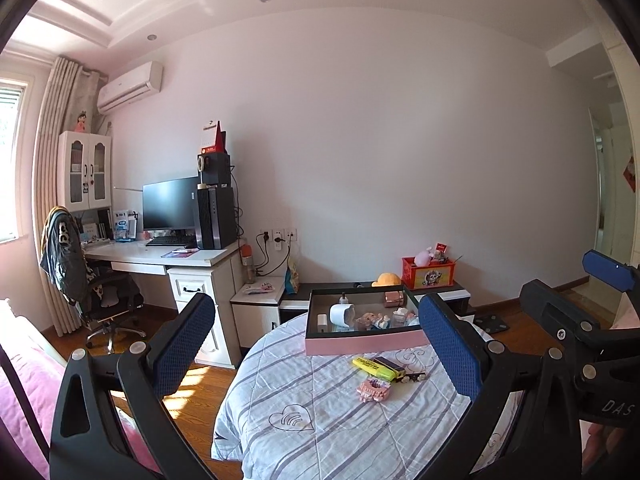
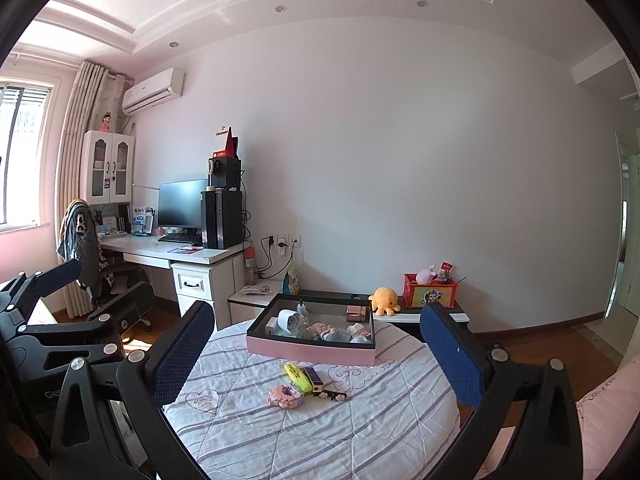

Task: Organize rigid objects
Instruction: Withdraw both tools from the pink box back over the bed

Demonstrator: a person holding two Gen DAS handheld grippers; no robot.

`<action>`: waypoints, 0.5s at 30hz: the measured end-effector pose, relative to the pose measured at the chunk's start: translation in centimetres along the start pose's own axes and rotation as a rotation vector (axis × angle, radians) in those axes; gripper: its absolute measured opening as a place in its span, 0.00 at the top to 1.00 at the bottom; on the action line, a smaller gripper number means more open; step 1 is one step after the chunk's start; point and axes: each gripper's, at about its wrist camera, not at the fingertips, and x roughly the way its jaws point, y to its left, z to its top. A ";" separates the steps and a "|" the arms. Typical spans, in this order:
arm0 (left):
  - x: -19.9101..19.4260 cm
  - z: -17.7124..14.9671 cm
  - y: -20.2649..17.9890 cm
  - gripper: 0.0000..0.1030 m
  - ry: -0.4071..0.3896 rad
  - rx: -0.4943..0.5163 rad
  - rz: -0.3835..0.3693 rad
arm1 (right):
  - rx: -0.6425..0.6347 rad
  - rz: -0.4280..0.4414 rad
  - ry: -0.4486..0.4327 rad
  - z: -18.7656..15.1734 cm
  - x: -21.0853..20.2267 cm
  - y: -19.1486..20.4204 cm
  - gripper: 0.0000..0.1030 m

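Observation:
A round table under a striped quilt (image 1: 320,420) (image 2: 320,432) carries a pink-walled tray (image 1: 366,342) (image 2: 310,352) with several small items in it. In front of the tray lie a yellow highlighter (image 1: 370,365) (image 2: 298,377), a dark purple stick (image 1: 390,365) (image 2: 313,376), a pink block toy (image 1: 374,389) (image 2: 285,395) and a black flowered hair clip (image 1: 414,377) (image 2: 334,395). My left gripper (image 1: 316,344) is open and holds nothing, above the table's near side. My right gripper (image 2: 318,350) is open too, equally high and empty. Each gripper shows at the edge of the other's view.
A low cabinet behind the table holds an orange plush octopus (image 2: 385,300) and a red box (image 2: 430,294). A white desk (image 1: 160,258) with monitor, computer tower and office chair (image 1: 96,280) stands at the left. Wooden floor surrounds the table; pink bedding (image 1: 24,392) lies at the lower left.

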 end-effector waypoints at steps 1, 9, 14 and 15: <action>-0.1 0.0 0.0 0.00 -0.005 -0.002 -0.001 | -0.001 -0.001 -0.005 0.1 -0.2 0.0 0.00; -0.3 -0.1 0.0 0.00 -0.012 -0.008 -0.001 | -0.001 0.000 -0.011 0.3 -0.2 0.1 0.00; -0.3 -0.1 0.0 0.00 -0.011 -0.009 -0.002 | -0.003 0.000 -0.009 0.3 -0.4 0.1 0.00; -0.3 -0.1 0.0 0.00 -0.012 -0.009 -0.002 | -0.003 0.000 -0.008 0.4 -0.4 0.1 0.00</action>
